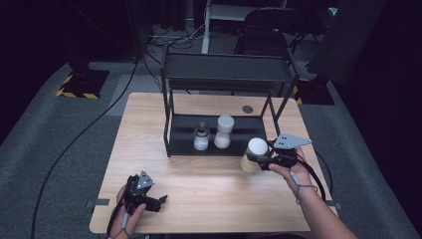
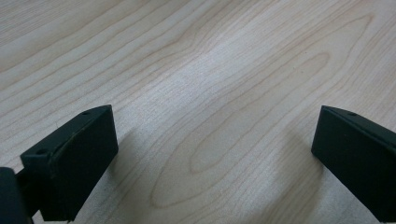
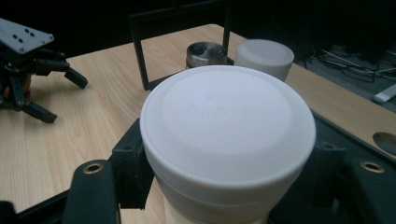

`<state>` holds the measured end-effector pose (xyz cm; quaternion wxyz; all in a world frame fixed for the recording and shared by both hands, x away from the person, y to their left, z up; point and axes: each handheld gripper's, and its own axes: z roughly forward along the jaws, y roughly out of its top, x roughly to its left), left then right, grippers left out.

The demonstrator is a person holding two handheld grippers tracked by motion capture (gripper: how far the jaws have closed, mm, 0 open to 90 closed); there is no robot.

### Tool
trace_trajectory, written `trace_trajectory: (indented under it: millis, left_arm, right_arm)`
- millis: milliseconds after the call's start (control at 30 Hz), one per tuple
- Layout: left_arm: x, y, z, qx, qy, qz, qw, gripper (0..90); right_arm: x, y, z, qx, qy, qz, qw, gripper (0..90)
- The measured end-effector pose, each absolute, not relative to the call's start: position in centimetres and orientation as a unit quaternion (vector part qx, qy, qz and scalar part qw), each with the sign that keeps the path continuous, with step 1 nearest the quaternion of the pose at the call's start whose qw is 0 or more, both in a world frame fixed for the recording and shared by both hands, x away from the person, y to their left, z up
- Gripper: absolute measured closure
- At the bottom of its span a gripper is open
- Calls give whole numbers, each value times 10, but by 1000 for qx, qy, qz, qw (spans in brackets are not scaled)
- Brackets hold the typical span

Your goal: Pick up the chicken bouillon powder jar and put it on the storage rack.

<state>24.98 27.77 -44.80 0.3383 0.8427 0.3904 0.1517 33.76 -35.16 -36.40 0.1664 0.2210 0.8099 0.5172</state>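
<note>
One white-lidded jar (image 1: 254, 155) sat clamped in the right gripper (image 1: 260, 160), just off the shelf's (image 1: 217, 143) front right corner, probably bound for the two jars (image 1: 201, 136) inside. Left gripper (image 1: 160, 201) rested on the table (image 1: 209, 184), fingers (image 2: 74, 158) spread, empty.

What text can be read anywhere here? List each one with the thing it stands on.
No text here can be read in full.
Embossed lettering on the white lid of the jar clamped in the right gripper: two raised lines, too faint to read.
The two jars on the rack's lower shelf, the metal-lidded jar and the white-lidded jar: no label readable.
The table by the left gripper: bare wood grain.
</note>
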Motion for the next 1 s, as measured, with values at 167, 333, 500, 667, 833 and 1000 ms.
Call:
trace_trajectory:
  millis: [167,333,500,667,833,1000]
  left_arm:
    - [250,278,-448,843,389,152,339,4]
    - [250,278,-448,843,389,152,339,4]
    - [250,278,-448,843,389,152,339,4]
    - [250,278,-448,843,389,152,339,4]
    - [250,278,-448,843,389,152,339,4]
    - [250,278,-448,843,389,152,339,4]
  right_arm:
    - [342,-350,-359,219,806,522,171,339]
    - [348,-349,-355,223,801,528,175,339]
    - [355,-349,-349,228,794,533,181,339]
    - [365,-350,-344,232,789,536,187,339]
    - [377,-351,-342,234,785,541,193,339]
    - [388,-352,-346,238,775,553,192,339]
